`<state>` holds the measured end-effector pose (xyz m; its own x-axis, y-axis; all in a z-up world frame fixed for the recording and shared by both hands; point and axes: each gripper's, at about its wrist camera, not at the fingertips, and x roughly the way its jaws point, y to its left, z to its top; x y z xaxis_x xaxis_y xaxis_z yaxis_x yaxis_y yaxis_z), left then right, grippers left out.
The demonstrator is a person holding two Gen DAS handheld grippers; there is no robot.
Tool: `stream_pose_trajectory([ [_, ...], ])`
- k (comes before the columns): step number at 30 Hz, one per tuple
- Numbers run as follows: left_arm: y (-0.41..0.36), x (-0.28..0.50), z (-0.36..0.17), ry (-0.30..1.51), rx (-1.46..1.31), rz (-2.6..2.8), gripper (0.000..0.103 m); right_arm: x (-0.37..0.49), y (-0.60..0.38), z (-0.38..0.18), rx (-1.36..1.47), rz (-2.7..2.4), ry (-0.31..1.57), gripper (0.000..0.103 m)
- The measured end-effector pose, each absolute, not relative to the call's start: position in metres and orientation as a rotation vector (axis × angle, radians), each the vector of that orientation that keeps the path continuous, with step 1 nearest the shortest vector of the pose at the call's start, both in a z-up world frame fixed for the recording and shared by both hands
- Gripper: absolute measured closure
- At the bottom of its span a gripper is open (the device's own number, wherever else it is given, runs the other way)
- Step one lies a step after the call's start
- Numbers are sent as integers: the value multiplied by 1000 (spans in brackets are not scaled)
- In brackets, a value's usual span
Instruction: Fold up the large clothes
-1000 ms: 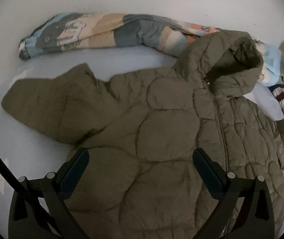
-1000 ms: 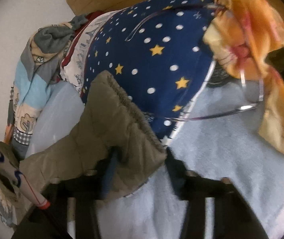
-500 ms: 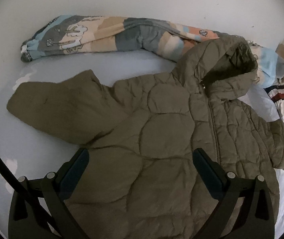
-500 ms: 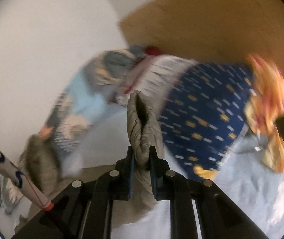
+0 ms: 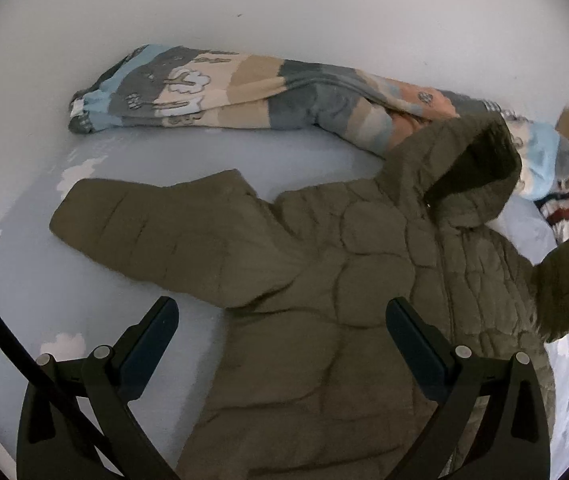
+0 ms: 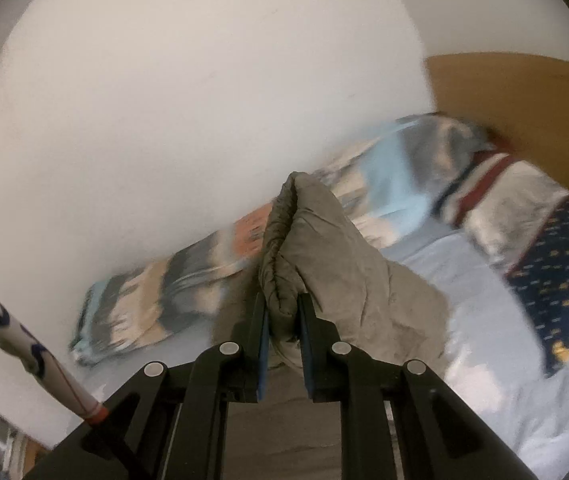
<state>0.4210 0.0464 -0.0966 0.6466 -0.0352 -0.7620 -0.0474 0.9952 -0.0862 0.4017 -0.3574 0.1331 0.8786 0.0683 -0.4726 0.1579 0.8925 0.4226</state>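
1. One big pale-blue bed sheet (image 5: 36, 288) w/ white cloud prints, smooth and flat, takes up most of both views; white wall behind, wood headboard (image 6: 524, 92) at far right.
2. Olive quilted puffer jacket (image 5: 324, 304) lies front-up on the sheet, zip closed. Padded, rounded stitch panels, matte fabric. Long axis runs from hem near the left wrist cam up to the hood (image 5: 468, 168), which points away and to the right. One sleeve (image 5: 156, 232) spread flat out to the left.
3. Striped fleece garment (image 5: 212, 92), soft, grey/tan/blue bands w/ cartoon prints, stretched along the wall beyond the jacket.
4. Navy star-print fabric (image 6: 564, 272) at right, blurred; prob a pillow or blanket, can't say which.
5. Other sleeve is raised off the bed; its gathered elastic cuff (image 6: 296, 248) stands upright, opening pointing up.
6. Right gripper (image 6: 283, 312): jaws narrow, pinching that cuff btwn blue pads.
7. Left gripper (image 5: 282, 312): jaws wide, nothing btwn them, above the jacket's lower chest.
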Motion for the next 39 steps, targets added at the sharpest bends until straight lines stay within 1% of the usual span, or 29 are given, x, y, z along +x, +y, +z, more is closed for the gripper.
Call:
stream_pose_trajectory([
  [4, 63, 420, -93, 876, -118, 23, 0, 430, -300, 117, 451, 28, 552, 88],
  [7, 68, 422, -95, 889, -93, 48, 0, 452, -265, 89, 449, 72, 611, 88],
  [19, 88, 434, -120, 991, -84, 147, 0, 536, -170, -68, 476, 161, 870, 88],
  [23, 86, 436, -124, 1003, -87, 149, 0, 541, -150, -98, 485, 197, 921, 88],
  [26, 83, 437, -125, 1008, -82, 146, 0, 542, -135, -117, 481, 213, 962, 85],
  [29, 78, 437, -126, 1010, -80, 143, 0, 534, -134, -119, 514, 280, 967, 66],
  [30, 75, 437, -126, 1010, -79, 139, 0, 530, -136, -116, 511, 292, 960, 54],
  [31, 73, 437, -126, 1010, -77, 135, 0, 525, -138, -112, 507, 304, 947, 51],
  [38, 54, 438, -130, 1017, -47, 110, 0, 497, -196, -82, 517, 274, 850, 50],
  [39, 51, 438, -131, 1017, -38, 107, 0, 495, -209, -81, 511, 229, 838, 48],
])
